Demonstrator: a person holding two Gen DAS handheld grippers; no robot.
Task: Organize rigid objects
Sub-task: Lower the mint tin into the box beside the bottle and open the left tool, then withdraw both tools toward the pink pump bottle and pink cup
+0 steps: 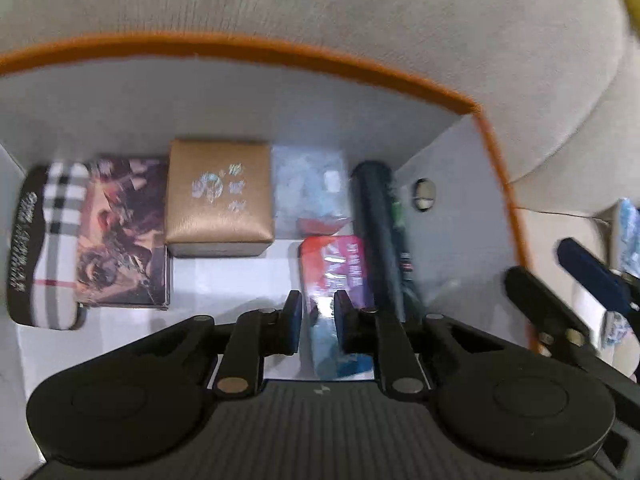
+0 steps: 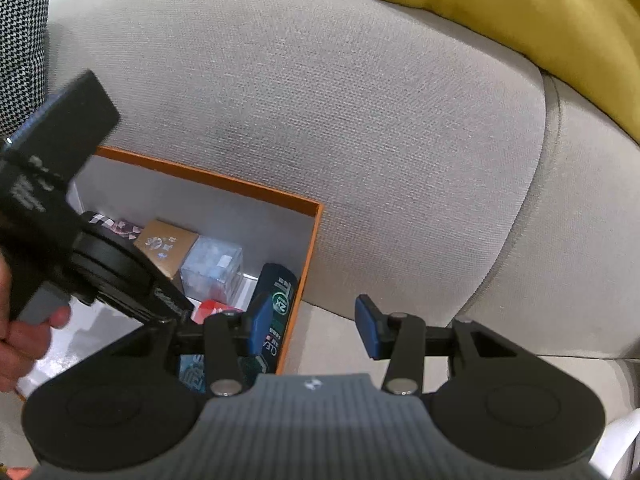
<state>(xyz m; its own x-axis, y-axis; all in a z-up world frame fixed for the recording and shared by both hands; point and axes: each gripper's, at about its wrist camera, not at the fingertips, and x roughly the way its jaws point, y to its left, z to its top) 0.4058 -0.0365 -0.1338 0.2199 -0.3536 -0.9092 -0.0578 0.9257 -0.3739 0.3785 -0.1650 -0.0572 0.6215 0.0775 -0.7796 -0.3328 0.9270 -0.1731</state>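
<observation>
An orange-rimmed box [image 1: 280, 46] with a white inside sits on a grey sofa. It holds a plaid pouch [image 1: 52, 240], a picture box [image 1: 120, 232], a gold box [image 1: 218, 196], a clear plastic box [image 1: 308, 188] and a dark bottle [image 1: 380, 232] along the right wall. A flat red-and-blue box [image 1: 332, 264] lies beside the bottle. My left gripper [image 1: 318, 308] hangs shut just above it, and the flat box shows behind both fingers. My right gripper [image 2: 314, 326] stands open and holds nothing, by the orange rim's [image 2: 224, 184] right wall above the bottle [image 2: 278, 292].
The grey sofa back [image 2: 360, 120] rises behind the box, with a yellow cushion [image 2: 520, 20] on top at the right. A person's hand [image 2: 24, 336] holds the left gripper's handle. Blue-and-white packets [image 1: 628, 240] lie outside the box to the right.
</observation>
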